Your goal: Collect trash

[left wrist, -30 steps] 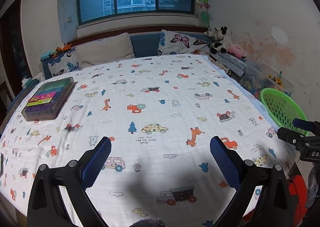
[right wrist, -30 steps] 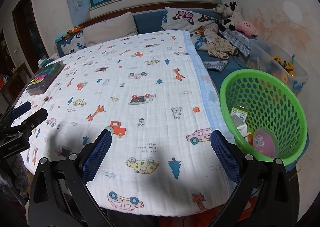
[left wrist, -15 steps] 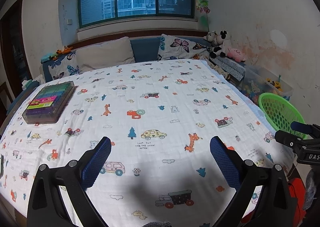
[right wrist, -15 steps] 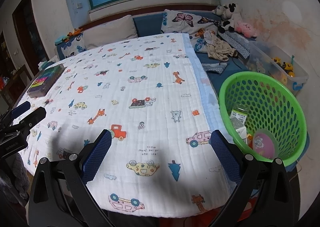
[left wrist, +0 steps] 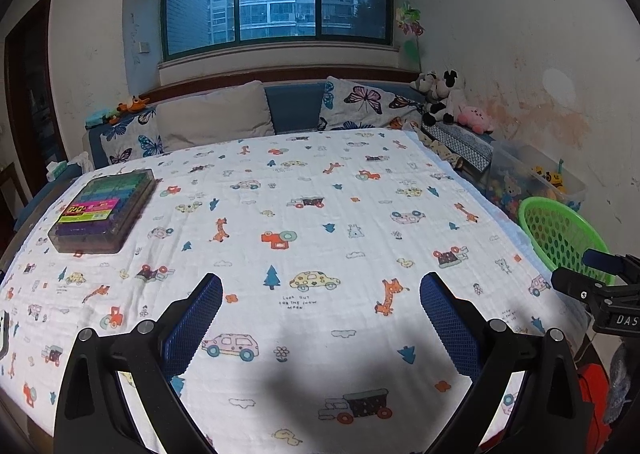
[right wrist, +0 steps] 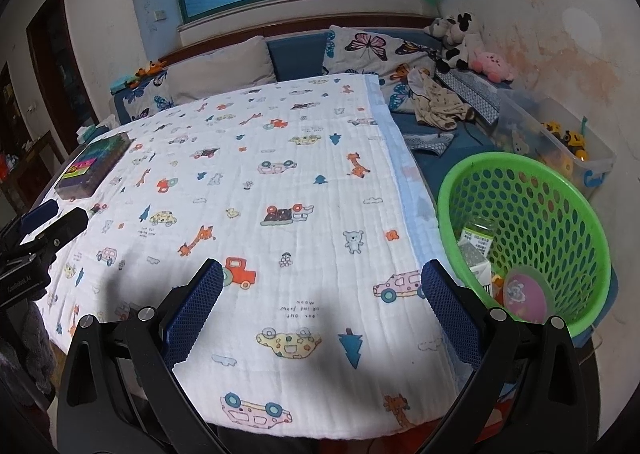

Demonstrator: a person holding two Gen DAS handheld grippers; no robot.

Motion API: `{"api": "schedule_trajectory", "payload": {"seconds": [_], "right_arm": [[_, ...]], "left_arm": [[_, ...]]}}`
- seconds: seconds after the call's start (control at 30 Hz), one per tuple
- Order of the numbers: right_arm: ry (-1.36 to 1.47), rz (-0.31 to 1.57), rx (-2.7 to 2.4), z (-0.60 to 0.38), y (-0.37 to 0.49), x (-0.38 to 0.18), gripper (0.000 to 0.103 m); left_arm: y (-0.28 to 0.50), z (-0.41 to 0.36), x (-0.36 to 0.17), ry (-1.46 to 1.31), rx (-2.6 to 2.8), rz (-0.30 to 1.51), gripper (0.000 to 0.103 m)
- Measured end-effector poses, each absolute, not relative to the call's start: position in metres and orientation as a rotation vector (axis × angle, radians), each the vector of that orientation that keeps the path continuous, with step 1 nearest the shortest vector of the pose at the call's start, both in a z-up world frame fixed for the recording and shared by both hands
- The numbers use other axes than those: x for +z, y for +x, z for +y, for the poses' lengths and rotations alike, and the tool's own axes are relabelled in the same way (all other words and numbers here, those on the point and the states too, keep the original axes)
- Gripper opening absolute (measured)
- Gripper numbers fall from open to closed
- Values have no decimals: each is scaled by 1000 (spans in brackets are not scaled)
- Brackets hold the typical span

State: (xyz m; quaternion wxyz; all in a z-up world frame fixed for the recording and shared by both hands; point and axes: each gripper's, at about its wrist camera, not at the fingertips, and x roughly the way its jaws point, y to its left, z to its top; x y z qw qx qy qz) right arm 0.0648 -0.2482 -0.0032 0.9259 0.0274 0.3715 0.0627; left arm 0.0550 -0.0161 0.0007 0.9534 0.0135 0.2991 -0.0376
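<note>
A green perforated basket stands at the bed's right edge, also in the left wrist view as the basket. Inside it lie a carton, a pink round lid and other scraps. My right gripper hangs open over the near part of the patterned blanket, left of the basket, nothing between its fingers. My left gripper is open too, above the blanket, holding nothing. Each gripper shows at the edge of the other's view.
A box of coloured items lies on the blanket's left side. Pillows, plush toys and crumpled clothes sit at the head and right of the bed. A clear toy bin stands by the wall.
Both views have pulled back and risen slightly; the basket sits a little lower and further right in the right wrist view. Both grippers stay open and empty.
</note>
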Motion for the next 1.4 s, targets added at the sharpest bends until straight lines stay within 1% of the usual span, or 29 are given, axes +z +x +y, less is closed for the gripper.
{"api": "schedule_trajectory", "payload": {"seconds": [1.4], "right_arm": [[53,761,126,-245,73,-5,98]], "left_arm": [[64,-6,2,14,-53,603,96]]}}
